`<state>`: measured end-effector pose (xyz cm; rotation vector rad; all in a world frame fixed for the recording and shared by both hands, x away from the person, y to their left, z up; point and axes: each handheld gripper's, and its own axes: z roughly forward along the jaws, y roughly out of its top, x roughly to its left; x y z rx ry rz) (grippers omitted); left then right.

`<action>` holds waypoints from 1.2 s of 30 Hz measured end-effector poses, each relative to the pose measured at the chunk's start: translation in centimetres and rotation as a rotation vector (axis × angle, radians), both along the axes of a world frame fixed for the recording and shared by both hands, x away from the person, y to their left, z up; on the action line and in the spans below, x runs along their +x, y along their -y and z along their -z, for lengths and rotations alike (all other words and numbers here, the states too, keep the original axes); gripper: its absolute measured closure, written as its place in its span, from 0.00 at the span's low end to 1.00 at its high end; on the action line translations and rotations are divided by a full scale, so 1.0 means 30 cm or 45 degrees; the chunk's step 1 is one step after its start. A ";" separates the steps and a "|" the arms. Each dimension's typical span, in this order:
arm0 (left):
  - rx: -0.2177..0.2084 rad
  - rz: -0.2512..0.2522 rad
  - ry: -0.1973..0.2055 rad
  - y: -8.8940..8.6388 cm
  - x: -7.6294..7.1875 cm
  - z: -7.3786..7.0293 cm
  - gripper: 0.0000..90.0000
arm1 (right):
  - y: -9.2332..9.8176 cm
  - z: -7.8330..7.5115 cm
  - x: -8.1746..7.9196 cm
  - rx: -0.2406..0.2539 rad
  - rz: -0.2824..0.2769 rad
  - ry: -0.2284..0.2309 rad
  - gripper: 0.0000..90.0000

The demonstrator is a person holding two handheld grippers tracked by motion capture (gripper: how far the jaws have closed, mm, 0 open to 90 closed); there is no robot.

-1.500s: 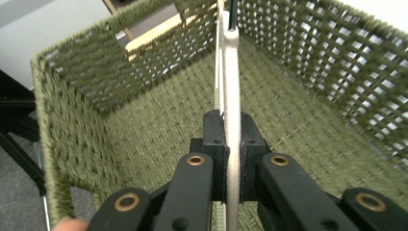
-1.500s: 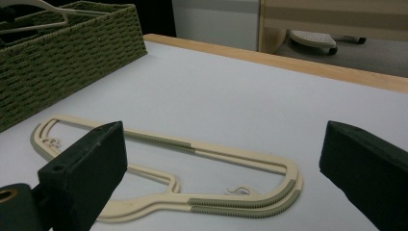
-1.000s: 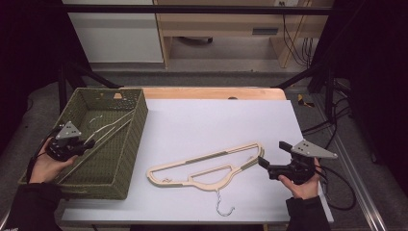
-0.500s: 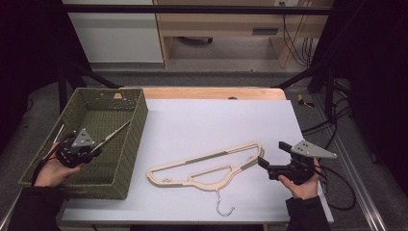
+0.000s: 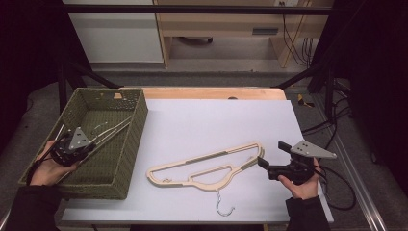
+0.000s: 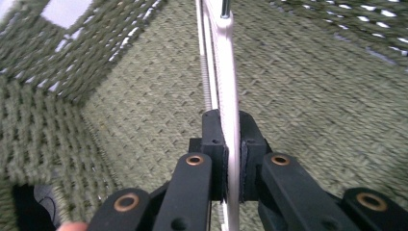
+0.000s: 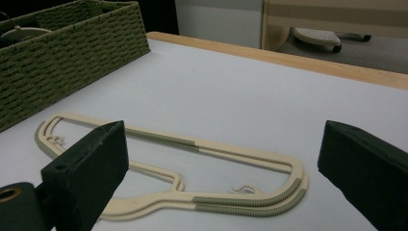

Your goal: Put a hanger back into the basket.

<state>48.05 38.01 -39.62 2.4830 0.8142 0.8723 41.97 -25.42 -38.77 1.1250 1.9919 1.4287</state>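
My left gripper (image 6: 233, 161) has its black fingers (image 6: 213, 144) clamped together on the thin edge of a cream plastic hanger (image 6: 228, 72), which runs from the pads toward 12 o'clock in the left gripper view. That gripper (image 5: 71, 147) sits inside the olive-green woven rectangular basket (image 5: 126, 159) at the table's 9 o'clock side, hanger (image 5: 108, 132) angled up toward the basket's 1 o'clock wall. My left hand (image 5: 48, 166) holds it from 7 o'clock.

My right gripper (image 7: 226, 163) has fingers (image 7: 89, 161) wide apart, holding nothing. It (image 5: 272, 159) hovers just beside the 3 o'clock end of a second cream plastic hanger with grey grip strips (image 5: 207, 166), lying flat on the white-topped table (image 5: 216, 115), metal hook (image 5: 222, 204) toward 6 o'clock. Right hand (image 5: 300, 183) at the table's 4 o'clock corner.
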 end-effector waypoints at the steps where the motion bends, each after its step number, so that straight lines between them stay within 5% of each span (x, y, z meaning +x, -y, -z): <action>1: 0.011 0.005 -0.005 0.004 -0.003 0.002 0.94 | 0.001 0.000 0.000 -0.001 -0.001 0.000 0.05; 11: 0.048 0.091 -0.161 0.061 -0.009 0.051 0.89 | 0.000 -0.001 0.000 0.006 0.003 0.001 0.05; 23: 0.037 0.081 -0.213 0.061 -0.009 0.054 0.69 | 0.000 -0.003 -0.001 0.013 0.004 0.001 0.05; 26: -0.021 0.063 -0.189 0.059 -0.011 0.032 0.58 | 0.002 -0.003 -0.001 0.014 0.004 0.004 0.05; 36: -0.341 0.027 -0.036 0.035 -0.069 -0.114 0.26 | 0.001 -0.006 -0.004 0.033 0.004 0.000 0.05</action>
